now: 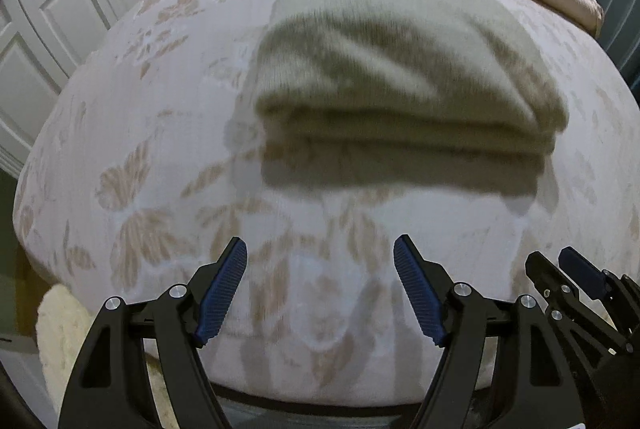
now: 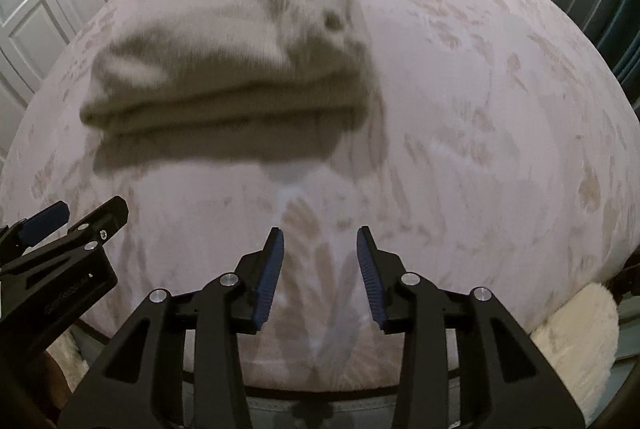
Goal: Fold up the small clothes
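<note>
Folded beige garment (image 1: 404, 89) lying on the flowered bed (image 1: 140, 133), upper middle of frame, blurred. Left tool (image 1: 320, 287) spread wide, pinching nothing, low over bare cover. Right tool (image 2: 320, 275) partly spread, empty, well below the garment.

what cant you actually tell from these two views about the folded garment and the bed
- Folded garment: both views motion-blurred, so its type and layer count are unreadable.
- Its far side: hidden behind its own bulk.
- Bed: near edge covered by the left hand-held gripper and right hand-held gripper.
- Pale fluffy item: cut by the frame edge.
</note>
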`<state>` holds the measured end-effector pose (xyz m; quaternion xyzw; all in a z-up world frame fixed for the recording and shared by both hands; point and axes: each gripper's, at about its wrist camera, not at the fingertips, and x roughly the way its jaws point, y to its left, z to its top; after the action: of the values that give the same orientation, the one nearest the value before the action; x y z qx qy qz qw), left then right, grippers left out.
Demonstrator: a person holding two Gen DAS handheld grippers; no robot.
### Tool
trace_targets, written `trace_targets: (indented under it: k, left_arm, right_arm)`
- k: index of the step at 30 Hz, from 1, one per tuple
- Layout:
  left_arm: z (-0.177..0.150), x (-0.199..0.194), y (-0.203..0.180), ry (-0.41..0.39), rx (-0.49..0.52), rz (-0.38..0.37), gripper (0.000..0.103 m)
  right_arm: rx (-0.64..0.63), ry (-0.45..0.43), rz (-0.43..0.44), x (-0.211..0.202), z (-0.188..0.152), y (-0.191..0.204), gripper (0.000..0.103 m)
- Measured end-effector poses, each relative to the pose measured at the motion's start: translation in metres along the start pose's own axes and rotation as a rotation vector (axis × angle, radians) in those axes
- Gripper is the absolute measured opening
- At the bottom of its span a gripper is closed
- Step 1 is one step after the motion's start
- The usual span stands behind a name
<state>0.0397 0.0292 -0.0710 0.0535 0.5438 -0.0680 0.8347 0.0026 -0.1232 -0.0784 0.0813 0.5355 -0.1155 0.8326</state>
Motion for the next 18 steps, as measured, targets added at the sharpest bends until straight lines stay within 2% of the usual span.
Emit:
trace_targets:
  k: [3, 6, 10, 11, 14, 18]
  left_arm:
    - [-0.011, 0.009, 0.002, 0.027, -0.014, -0.003, 0.073]
    - [-0.016, 0.013, 0.004, 0.016, -0.025, 0.007, 0.080]
    - [-0.021, 0.016, -0.002, -0.002, 0.009, 0.066, 0.093]
    - [-0.021, 0.017, -0.001, -0.005, 0.006, 0.072, 0.093]
    - [-0.022, 0.020, 0.001, -0.008, -0.012, 0.081, 0.098]
    - [-0.023, 0.020, 0.003, -0.019, -0.016, 0.069, 0.098]
  right_arm:
    - [0.006, -0.004, 0.003, 0.003, -0.008, 0.000, 0.045]
    - [-0.010, -0.028, -0.018, 0.004, -0.014, 0.001, 0.056]
    - [0.015, -0.036, -0.030, 0.008, -0.021, -0.002, 0.079]
    - [0.023, -0.034, -0.028, 0.010, -0.022, -0.004, 0.084]
    - [0.024, -0.050, -0.034, 0.013, -0.025, -0.004, 0.089]
    - [0.024, -0.070, -0.036, 0.015, -0.026, -0.004, 0.093]
